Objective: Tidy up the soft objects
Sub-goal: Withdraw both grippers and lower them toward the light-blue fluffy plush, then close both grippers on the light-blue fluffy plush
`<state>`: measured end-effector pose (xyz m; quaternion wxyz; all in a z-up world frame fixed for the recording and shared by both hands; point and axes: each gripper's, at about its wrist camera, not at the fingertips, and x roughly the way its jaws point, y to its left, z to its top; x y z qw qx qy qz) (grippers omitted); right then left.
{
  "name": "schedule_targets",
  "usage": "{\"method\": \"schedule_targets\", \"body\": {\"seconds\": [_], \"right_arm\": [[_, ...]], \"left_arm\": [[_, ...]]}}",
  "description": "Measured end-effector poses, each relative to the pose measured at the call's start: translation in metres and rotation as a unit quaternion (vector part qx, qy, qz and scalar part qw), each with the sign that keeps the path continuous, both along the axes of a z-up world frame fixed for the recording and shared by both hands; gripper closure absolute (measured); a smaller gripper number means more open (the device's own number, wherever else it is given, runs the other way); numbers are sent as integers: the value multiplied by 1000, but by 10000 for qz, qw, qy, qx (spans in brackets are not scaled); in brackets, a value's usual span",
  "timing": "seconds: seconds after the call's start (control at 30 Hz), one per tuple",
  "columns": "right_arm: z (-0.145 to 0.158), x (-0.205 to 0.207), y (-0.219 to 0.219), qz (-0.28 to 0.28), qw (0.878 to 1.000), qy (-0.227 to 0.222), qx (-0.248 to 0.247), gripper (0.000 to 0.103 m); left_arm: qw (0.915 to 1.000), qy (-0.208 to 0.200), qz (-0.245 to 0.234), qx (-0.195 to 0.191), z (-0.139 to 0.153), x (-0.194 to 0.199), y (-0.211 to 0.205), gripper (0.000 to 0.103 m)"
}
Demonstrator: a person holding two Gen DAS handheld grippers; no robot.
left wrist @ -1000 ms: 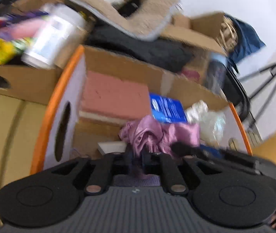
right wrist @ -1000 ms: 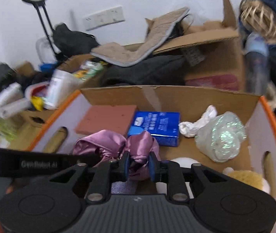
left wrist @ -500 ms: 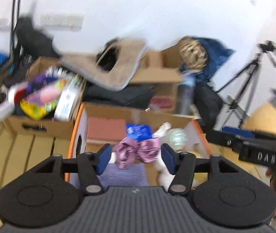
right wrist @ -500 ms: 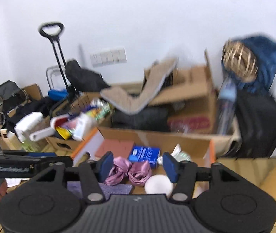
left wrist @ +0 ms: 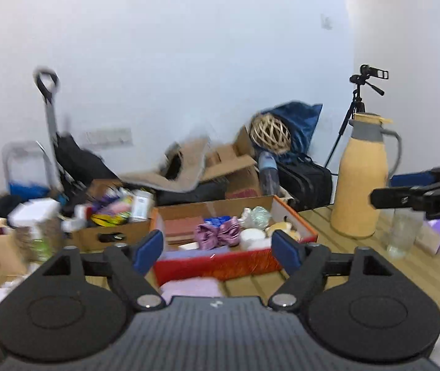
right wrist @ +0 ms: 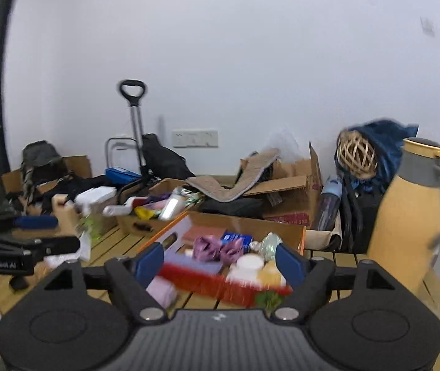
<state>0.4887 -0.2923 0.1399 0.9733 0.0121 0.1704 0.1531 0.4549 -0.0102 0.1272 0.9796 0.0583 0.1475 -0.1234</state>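
A pink satin cloth (left wrist: 218,235) lies bunched in the orange-rimmed cardboard box (left wrist: 220,264) on the slatted table, next to a blue packet (left wrist: 217,219), a white round pad (left wrist: 252,235) and a shiny ball (left wrist: 260,215). My left gripper (left wrist: 218,250) is open and empty, well back from the box. My right gripper (right wrist: 221,261) is open and empty too, also back from the box (right wrist: 223,284); the cloth (right wrist: 217,247) shows between its fingers. A lilac soft item (left wrist: 189,287) lies on the table in front of the box.
A yellow thermos jug (left wrist: 363,176) and a clear glass (left wrist: 404,235) stand right of the box. Cluttered cardboard boxes (right wrist: 158,213), bags and a trolley handle (right wrist: 133,114) fill the back. A tripod (left wrist: 356,117) stands at the right.
Both grippers let go of the pink cloth, opened wide and pulled back and up from the box. The cloth stays in the box.
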Motion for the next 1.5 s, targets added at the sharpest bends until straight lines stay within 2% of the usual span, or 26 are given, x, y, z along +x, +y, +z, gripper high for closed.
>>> {"method": "schedule_targets", "body": {"seconds": [0.07,0.13,0.2,0.27,0.37,0.53,0.67,0.83,0.87,0.93,1.03,1.1,1.2,1.27,1.33,1.37,1.43,1.5], "right_arm": [[-26,-48,5,-36,9998,-213,20,18],[-50,-87,9,-43,9994,-323,150,15],[-74,-124,12,-41,9993,-253,276,14],[-89,-151,15,-18,9999,-13,167,14],[-86,-175,16,220,9997,27,-125,13],[-77,-175,18,180,9997,-191,5,11],[-98,-157,20,232,9996,118,136,12],[-133,-105,16,117,9967,661,450,15],[-139,-91,14,63,9956,767,539,19],[-147,-58,8,-29,9926,959,750,26],[-156,-8,-4,-140,9870,1148,1119,31],[-161,27,-8,-187,9823,1318,1321,40],[-174,74,-8,-229,9792,1506,1339,47],[-184,90,-6,-287,9783,1525,1376,51],[-197,96,-4,-320,9759,1593,1459,54],[-202,96,-5,-347,9744,1616,1526,54],[-203,94,-7,-341,9723,1585,1682,56],[-203,93,-4,-285,9751,1534,1573,56]], "left_arm": [[9997,-221,131,45,-28,-46,1,16],[9998,-156,102,-35,-54,-85,6,16],[9998,-73,30,-165,-72,-116,14,14],[9995,-11,109,-301,-83,-141,26,11],[9993,-36,188,-335,-78,-153,37,10],[9987,-200,159,-443,-68,-149,32,8],[9987,129,-115,-470,-80,-123,19,8],[9957,620,-525,-439,-101,-68,-6,9],[9946,704,-619,-444,-105,-53,-12,10],[9909,955,-796,-522,-115,-21,-22,20],[9830,1400,-945,-727,-127,37,-33,39],[9773,1641,-1020,-866,-134,76,-40,41],[9651,2053,-1122,-1177,-147,124,-48,42],[9532,2311,-1200,-1534,-161,146,-48,42],[9386,2619,-1292,-1838,-176,158,-45,51],[9357,2618,-1322,-1960,-178,158,-42,52],[9363,2559,-1427,-1938,-176,155,-43,56],[9445,2435,-1394,-1706,-174,148,-50,58]]}}
